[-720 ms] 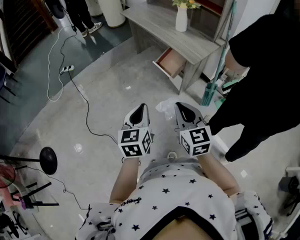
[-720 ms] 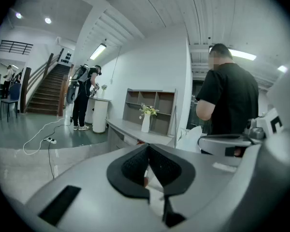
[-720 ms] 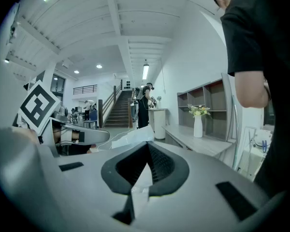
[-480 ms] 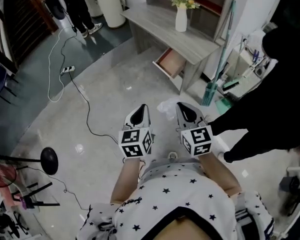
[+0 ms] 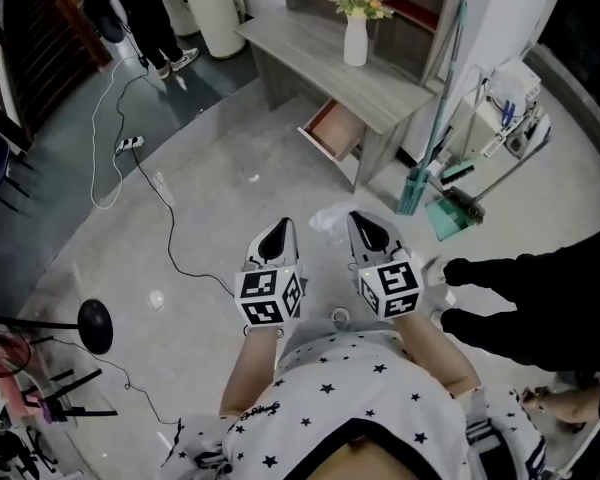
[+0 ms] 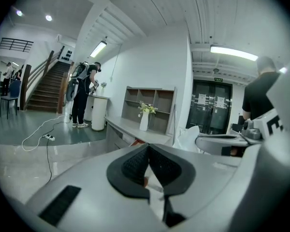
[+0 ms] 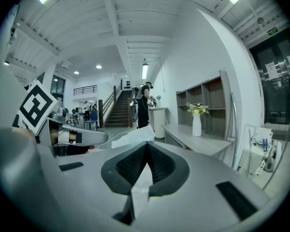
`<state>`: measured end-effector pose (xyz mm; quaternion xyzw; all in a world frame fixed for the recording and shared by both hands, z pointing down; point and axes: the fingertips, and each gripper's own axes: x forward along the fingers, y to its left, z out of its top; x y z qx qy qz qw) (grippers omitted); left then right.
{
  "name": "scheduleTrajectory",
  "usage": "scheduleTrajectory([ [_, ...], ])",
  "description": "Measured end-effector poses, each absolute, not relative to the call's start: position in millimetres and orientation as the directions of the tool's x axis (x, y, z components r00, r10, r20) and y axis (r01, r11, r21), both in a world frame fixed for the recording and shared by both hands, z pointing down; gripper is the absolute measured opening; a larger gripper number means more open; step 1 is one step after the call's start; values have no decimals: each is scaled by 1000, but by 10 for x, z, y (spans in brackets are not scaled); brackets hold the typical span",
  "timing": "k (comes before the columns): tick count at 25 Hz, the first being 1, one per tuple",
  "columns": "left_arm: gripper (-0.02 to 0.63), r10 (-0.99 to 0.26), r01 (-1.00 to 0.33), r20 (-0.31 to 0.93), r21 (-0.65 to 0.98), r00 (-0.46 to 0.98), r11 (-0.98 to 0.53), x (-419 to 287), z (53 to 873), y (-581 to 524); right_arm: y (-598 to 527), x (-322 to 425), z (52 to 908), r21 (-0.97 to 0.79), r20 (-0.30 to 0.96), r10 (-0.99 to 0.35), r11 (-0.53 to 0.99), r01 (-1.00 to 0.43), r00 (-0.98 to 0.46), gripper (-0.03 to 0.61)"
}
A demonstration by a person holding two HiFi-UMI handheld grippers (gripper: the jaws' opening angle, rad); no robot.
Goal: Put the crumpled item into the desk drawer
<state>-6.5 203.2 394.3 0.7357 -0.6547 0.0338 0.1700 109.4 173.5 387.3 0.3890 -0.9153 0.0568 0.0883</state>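
between the right gripper's (image 7: 146, 145) jaws a white fold of the crumpled item (image 5: 329, 216) shows, and the jaws are clamped down on it. the rest of the wad bulges out past the tips, on the side toward the left gripper (image 6: 147, 147). that one has its jaws pressed together with nothing between them, and it hangs level with the right one, equally far from the drawer (image 5: 332, 128).

the item looks like thin paper or film crushed into a loose ball. expect it to weigh next to nothing, to be soft, and to give under the pads rather than resist. it will not break, but a thin corner could tear or slip out if you swing fast, so trust your hold only if several layers sit in the pads. if you must take it again, bite into the thick middle of the wad, not a loose edge. it may spring open a little once freed, so let it go low inside the drawer.

the drawer stands pulled open under the desk (image 5: 310, 48), well ahead of both grippers, its open top toward you. a vase (image 5: 355, 40) stands on the desk behind the drawer, and a broom (image 5: 435, 118) leans just to the drawer's right. a cable (image 5: 170, 238) runs over the floor well left of the drawer. a person's dark sleeve (image 5: 540, 298) reaches in from the right, far on your side of the drawer.
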Motion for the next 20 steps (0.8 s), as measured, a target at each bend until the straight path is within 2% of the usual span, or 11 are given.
scheduleTrajectory([
  [10,12,-950,-972,280,220,141,-79,-28,3956,1853,1550,1139,3920,-25,222,-700,692,-721,-679,-8],
  [20,12,-944,-970,284,220,165,-103,-246,3996,1211,890,936,3976,-39,231,-713,673,-738,-662,-8],
])
